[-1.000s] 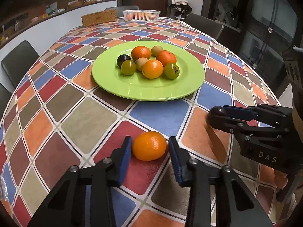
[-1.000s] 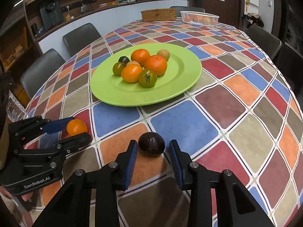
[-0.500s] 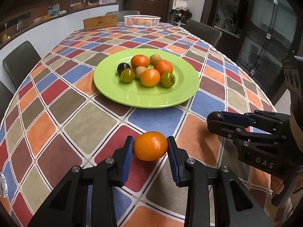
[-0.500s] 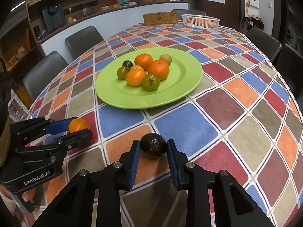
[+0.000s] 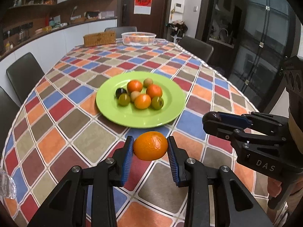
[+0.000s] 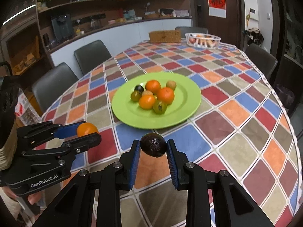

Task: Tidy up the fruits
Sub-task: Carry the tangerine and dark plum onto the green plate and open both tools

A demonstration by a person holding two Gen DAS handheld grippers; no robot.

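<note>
My left gripper point(image 5: 150, 147) is shut on an orange point(image 5: 150, 145) and holds it in the air, just short of the green plate point(image 5: 170, 109). My right gripper point(image 6: 153, 147) is shut on a dark avocado point(image 6: 153, 145), also lifted off the table before the plate point(image 6: 191, 102). The plate carries several small fruits: oranges, green ones, a dark one. In the right wrist view the left gripper point(image 6: 89, 132) with the orange point(image 6: 86, 129) is at the left. In the left wrist view the right gripper point(image 5: 212, 121) is at the right, the avocado point(image 5: 212, 115) just showing at its tip.
The round table has a chequered cloth point(image 5: 62, 121). At its far end stand a white basket point(image 5: 138, 37) with fruit and a woven box point(image 5: 99, 38). Dark chairs point(image 6: 90, 56) stand around the table. A counter runs behind.
Both grippers have closed on their fruits and lifted them off the cloth. Both views now sit higher and look further across the table.
</note>
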